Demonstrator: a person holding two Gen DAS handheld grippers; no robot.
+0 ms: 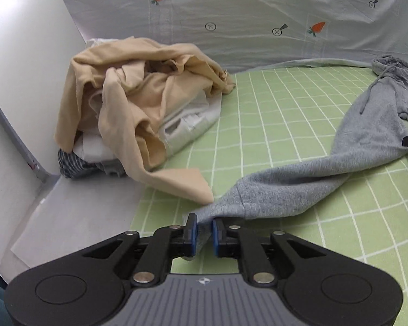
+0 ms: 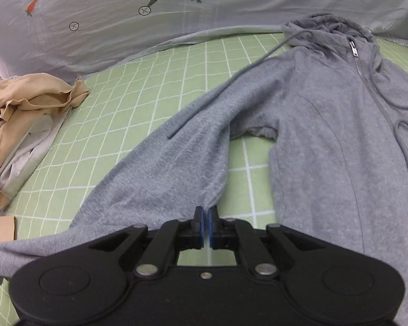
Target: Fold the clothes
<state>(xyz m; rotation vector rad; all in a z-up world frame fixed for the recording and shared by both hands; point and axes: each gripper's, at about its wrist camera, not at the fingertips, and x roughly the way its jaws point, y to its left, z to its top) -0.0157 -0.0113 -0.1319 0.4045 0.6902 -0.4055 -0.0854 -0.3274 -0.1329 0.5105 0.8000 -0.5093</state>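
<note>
While both clamp hoodie (image 2: pixel 326 125) sleeve | left gripper (image 1: pixel 204 226) cuff | right gripper (image 2: pixel 206 217) edge

Black linkages, blue-padded fingers (image 1: pixel 192 231), silver rivets.

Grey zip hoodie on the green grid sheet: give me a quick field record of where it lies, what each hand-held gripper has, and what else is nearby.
garment: grey zip hoodie, spread front-up, zipper closed, hood toward the far edge
surface: green grid sheet
left hand-held gripper: shut on the sleeve cuff
right hand-held gripper: shut on the sleeve's lower edge, mid-sleeve
sleeve state: stretched out sideways from the body
drawstring: lying across the sleeve
nearby: pile of tan clothes over white items, beside the cuff
backdrop: carrot-print sheet
</note>
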